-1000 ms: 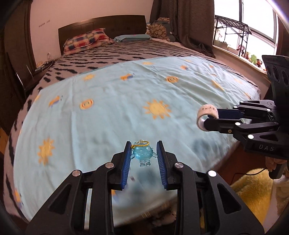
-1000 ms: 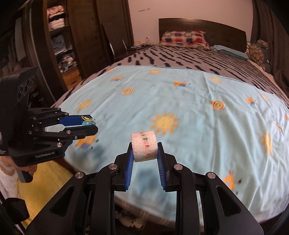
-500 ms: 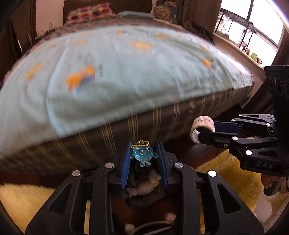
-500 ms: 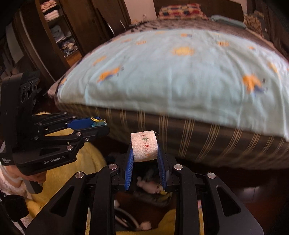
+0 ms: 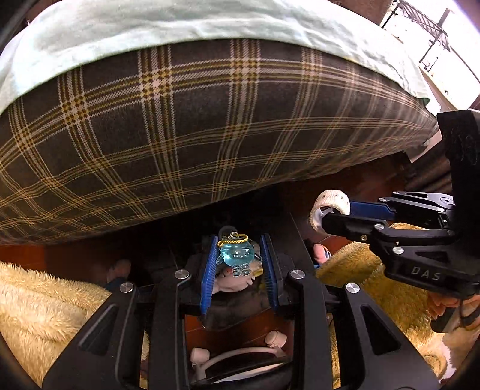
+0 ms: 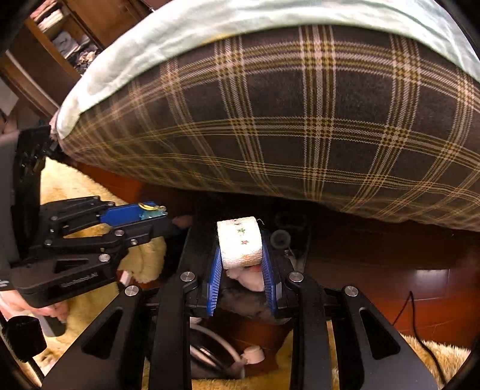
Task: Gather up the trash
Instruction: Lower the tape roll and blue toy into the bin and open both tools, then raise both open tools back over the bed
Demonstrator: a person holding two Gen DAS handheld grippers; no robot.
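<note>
My left gripper (image 5: 239, 255) is shut on a small clear-blue figurine (image 5: 237, 258) with a yellow cord loop on top. It points steeply down over a dark bin (image 5: 234, 312) that holds crumpled tissue. My right gripper (image 6: 241, 250) is shut on a white roll of patterned bandage tape (image 6: 240, 244), above the same dark bin (image 6: 249, 303) and its pale trash. In the left wrist view the right gripper (image 5: 322, 214) stands to the right with the tape roll (image 5: 330, 207). The right wrist view has the left gripper (image 6: 156, 211) with the figurine (image 6: 151, 211) at the left.
The plaid side of the bed (image 5: 195, 126) under a pale blue sheet (image 5: 180, 24) fills the upper view just beyond both grippers. Yellow fluffy rugs (image 5: 39, 312) lie either side on the dark red wood floor (image 6: 405, 288). White rounded parts (image 5: 240, 351) lie below the bin.
Both grippers have dropped from above the bed top to below its edge and tilted downward, each keeping its object. The bin with tissue has come into view under the fingers.
</note>
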